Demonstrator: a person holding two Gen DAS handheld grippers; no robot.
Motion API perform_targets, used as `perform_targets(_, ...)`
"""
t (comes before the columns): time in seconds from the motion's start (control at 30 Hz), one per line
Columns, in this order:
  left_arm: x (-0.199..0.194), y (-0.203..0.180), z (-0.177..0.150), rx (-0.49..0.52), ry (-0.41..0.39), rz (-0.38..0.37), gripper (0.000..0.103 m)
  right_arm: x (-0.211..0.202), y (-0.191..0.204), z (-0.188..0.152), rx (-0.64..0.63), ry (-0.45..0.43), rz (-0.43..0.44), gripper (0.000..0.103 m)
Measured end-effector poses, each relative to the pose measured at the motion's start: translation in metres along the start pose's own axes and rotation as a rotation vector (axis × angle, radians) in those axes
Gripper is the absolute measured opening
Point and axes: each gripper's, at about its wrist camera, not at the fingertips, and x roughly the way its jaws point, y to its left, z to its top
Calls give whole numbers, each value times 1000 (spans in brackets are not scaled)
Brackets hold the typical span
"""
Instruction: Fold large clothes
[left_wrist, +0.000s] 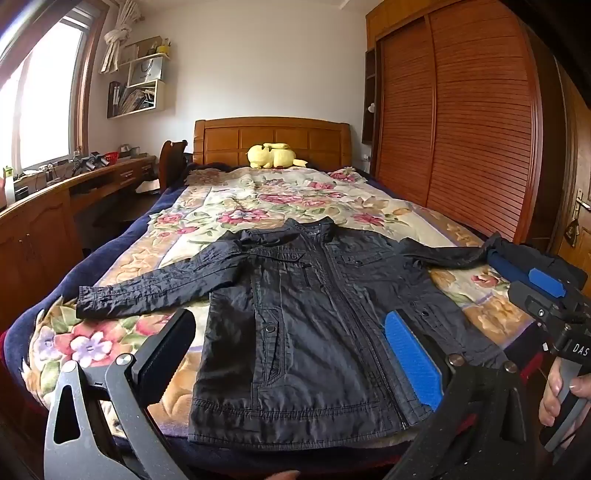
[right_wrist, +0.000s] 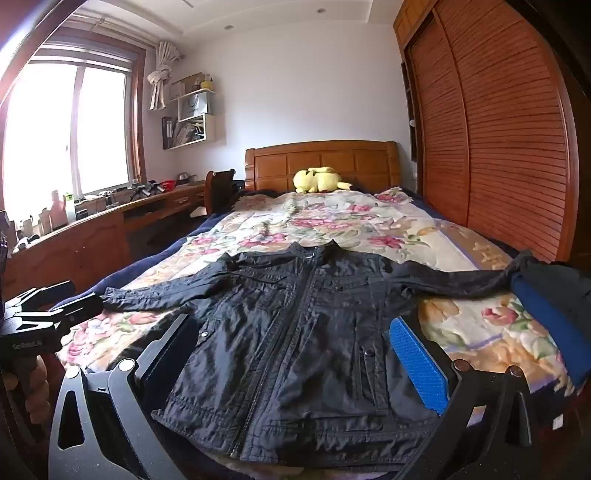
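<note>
Black jacket (left_wrist: 310, 332) flat, collar toward headboard (left_wrist: 273, 138), sleeves sideways; both grippers' fingers spread wide, empty.

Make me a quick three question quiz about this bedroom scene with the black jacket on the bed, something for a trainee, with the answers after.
1. True or false: the black jacket lies spread flat on the floral bedspread with both sleeves stretched outward.
2. Multiple choice: what sits by the wooden headboard? A) a folded towel B) a yellow plush toy C) a laptop
3. Short answer: is the left gripper or the right gripper holding any fabric?

Key
1. True
2. B
3. No; both stand open above the jacket, with nothing clamped.
</note>
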Motion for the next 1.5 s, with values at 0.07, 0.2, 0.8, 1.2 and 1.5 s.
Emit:
perform_targets(0.07, 0, 0, 0, 6, -4, 3, 103, 0, 0, 0, -2, -3, -3, 103)
perform_targets(0.2, -2, 1, -1, -2, -14, -4, 103, 0, 0, 0, -7, 1, -1, 103)
perform_targets(0.8, -4, -3, 2, -2, -14, -2, 103, -4, 2, -1, -4, 5, 4, 103)
perform_targets(1.2, -12, -6, 5, 1, -31, 2, 103, -1, 3, -3, -4, 3, 8, 103)
perform_targets(1.5, -10, -5, 4, -2, -24, 4, 103, 0, 2, -3, -1, 5, 11, 103)
